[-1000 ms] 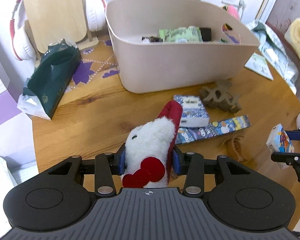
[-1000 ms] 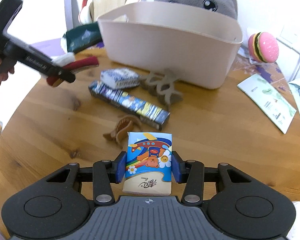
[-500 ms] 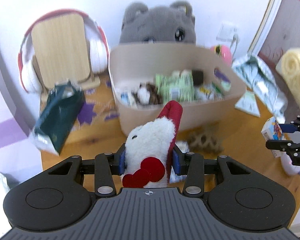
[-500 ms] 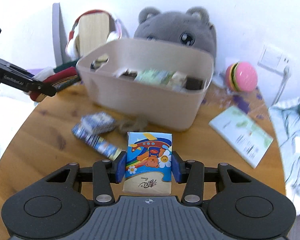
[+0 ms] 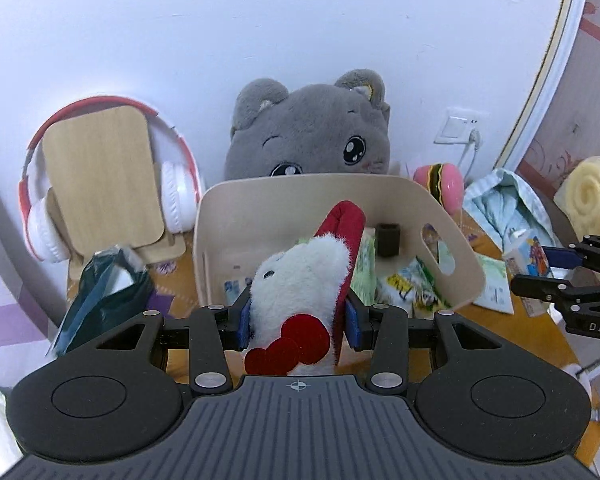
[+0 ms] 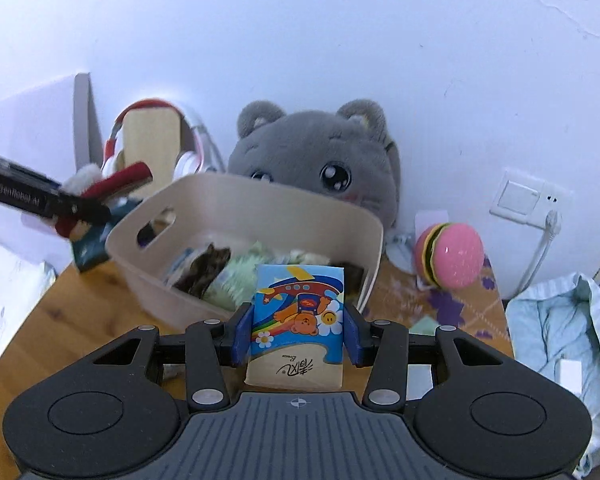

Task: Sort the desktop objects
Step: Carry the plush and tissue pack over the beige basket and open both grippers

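Note:
My left gripper is shut on a white plush toy with red trim and holds it in the air at the near rim of the beige bin. My right gripper is shut on a small tissue pack with a cartoon bear, raised in front of the beige bin. The bin holds several packets, some green. The right gripper with the tissue pack shows at the right of the left wrist view. The left gripper with the plush toy shows at the left of the right wrist view.
A grey plush cat sits behind the bin against the wall. Red and white headphones on a wooden stand and a dark green pouch are to the left. A pink burger toy and light blue cloth lie to the right.
Both grippers have risen from the table and moved toward the bin with their objects. The items left on the table have dropped out of view.

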Action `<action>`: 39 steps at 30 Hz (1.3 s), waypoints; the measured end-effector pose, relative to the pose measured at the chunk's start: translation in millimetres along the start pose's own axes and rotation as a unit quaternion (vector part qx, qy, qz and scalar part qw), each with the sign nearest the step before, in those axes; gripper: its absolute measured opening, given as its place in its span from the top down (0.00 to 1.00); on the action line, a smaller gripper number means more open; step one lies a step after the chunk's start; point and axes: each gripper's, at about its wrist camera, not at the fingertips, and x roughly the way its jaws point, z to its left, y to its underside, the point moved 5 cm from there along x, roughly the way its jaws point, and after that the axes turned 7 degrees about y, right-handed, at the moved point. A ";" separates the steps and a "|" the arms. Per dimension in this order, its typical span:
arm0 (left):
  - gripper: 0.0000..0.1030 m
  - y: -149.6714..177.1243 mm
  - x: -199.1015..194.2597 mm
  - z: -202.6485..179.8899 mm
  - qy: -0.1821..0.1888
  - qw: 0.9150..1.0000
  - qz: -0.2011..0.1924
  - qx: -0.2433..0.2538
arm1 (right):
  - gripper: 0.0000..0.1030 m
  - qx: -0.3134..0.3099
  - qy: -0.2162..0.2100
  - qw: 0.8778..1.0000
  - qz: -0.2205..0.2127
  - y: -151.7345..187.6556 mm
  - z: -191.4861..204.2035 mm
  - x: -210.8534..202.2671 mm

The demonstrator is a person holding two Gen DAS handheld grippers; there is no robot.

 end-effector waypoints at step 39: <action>0.35 0.4 116.9 2.0 -0.095 0.992 0.078 -0.041 | 0.42 -0.049 -0.003 0.995 0.083 -7.9 4.3 139.1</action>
